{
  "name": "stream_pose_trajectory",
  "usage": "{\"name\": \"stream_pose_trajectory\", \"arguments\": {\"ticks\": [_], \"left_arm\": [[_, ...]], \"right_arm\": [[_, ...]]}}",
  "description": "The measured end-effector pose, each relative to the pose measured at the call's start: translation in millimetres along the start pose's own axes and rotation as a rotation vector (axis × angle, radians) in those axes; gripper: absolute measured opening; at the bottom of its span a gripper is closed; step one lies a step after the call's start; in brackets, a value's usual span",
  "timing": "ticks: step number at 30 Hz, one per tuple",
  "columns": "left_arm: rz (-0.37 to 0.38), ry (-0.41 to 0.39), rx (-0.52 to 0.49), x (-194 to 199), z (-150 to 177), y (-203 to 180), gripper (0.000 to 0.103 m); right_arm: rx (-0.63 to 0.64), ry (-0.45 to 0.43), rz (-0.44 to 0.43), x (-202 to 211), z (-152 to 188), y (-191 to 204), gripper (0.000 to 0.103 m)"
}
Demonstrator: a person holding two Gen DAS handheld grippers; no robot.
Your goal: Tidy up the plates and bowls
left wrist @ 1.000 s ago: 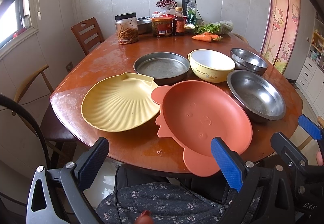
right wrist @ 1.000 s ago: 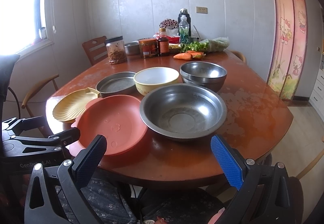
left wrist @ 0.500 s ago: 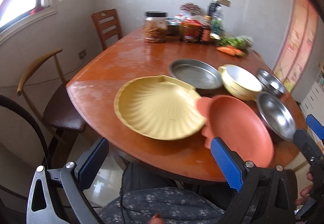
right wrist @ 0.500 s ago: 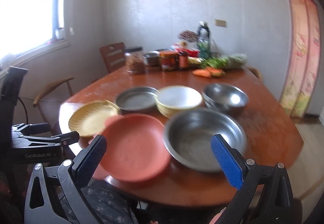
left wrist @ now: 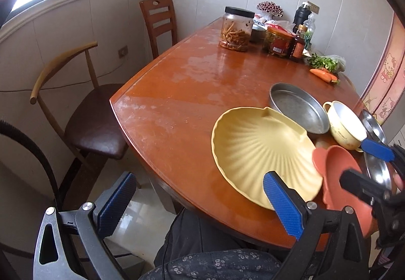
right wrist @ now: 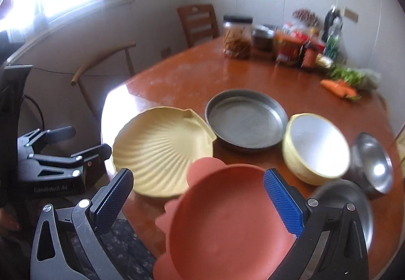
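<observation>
Both claws are spread wide and grip nothing. In the left wrist view the left claw (left wrist: 200, 200) fills the bottom of the frame, off the near edge of the wooden surface (left wrist: 192, 92), with the yellow shell plate (left wrist: 258, 151) at centre right and the right claw (left wrist: 367, 166) at the right edge. In the right wrist view the right claw (right wrist: 198, 199) frames the pink plate (right wrist: 227, 219) at lower centre; its rim overlaps the shell plate. Behind them sit the metal pan (right wrist: 245, 120), the yellow bowl (right wrist: 316, 146) and two steel bowls (right wrist: 372, 161) at the right.
</observation>
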State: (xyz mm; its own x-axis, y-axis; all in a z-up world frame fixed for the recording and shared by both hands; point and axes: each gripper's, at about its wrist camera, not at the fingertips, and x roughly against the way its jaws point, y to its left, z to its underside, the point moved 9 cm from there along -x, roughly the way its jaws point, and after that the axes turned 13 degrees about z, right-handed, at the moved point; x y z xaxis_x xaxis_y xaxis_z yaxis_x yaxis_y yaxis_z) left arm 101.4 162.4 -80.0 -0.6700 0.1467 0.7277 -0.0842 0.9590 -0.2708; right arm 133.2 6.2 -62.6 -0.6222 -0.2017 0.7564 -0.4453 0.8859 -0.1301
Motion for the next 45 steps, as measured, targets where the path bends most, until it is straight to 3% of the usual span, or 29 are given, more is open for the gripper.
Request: {"name": "stream_pose_trajectory", "arguments": {"ticks": [5, 9, 10, 11, 14, 18, 22, 25, 29, 35, 45], "left_arm": [[0.026, 0.033, -0.012, -15.3, -4.8, -1.0, 0.101], [0.048, 0.045, -0.021, -22.7, -9.2, -2.4, 0.1], [0.052, 0.05, -0.02, -24.5, -9.7, -2.0, 0.099], [0.054, 0.057, -0.018, -26.5, -10.2, -1.1, 0.097], [0.07, 0.076, -0.011, -31.5, -10.1, -0.8, 0.09], [0.082, 0.095, -0.021, -36.5, -8.8, -2.8, 0.086], [0.11, 0.132, -0.018, -43.9, -3.0, -6.9, 0.067], [0.098, 0.139, -0.022, -47.1, -0.6, -7.7, 0.053], [0.153, 0.143, -0.013, -48.8, -0.7, -14.3, 0.038], [0.137, 0.113, 0.011, -41.7, -11.8, -4.5, 0.037], [0.049, 0.057, 0.026, -36.8, -46.1, 30.3, 0.037]], "right_arm": [[-0.055, 0.079, -0.054, -26.6, -12.4, -0.8, 0.1], [-0.024, 0.115, -0.039, -40.2, -16.9, -2.0, 0.097], [-0.013, 0.11, -0.032, -43.1, -19.1, -2.3, 0.092], [-0.006, 0.107, -0.031, -47.1, -21.6, -0.6, 0.076], [0.021, 0.153, -0.061, -59.9, -20.8, 3.8, 0.052], [0.056, 0.181, -0.05, -71.5, -17.3, 9.2, 0.048], [0.056, 0.224, -0.027, -83.2, -13.1, 6.1, 0.036], [0.053, 0.254, -0.028, -91.1, -9.1, 5.0, 0.035], [0.07, 0.248, -0.027, -95.9, -11.1, 7.7, 0.03], [0.107, 0.211, -0.052, -91.7, -22.6, 25.6, 0.029], [0.123, 0.158, -0.1, -87.1, -44.1, 55.1, 0.029]]}}
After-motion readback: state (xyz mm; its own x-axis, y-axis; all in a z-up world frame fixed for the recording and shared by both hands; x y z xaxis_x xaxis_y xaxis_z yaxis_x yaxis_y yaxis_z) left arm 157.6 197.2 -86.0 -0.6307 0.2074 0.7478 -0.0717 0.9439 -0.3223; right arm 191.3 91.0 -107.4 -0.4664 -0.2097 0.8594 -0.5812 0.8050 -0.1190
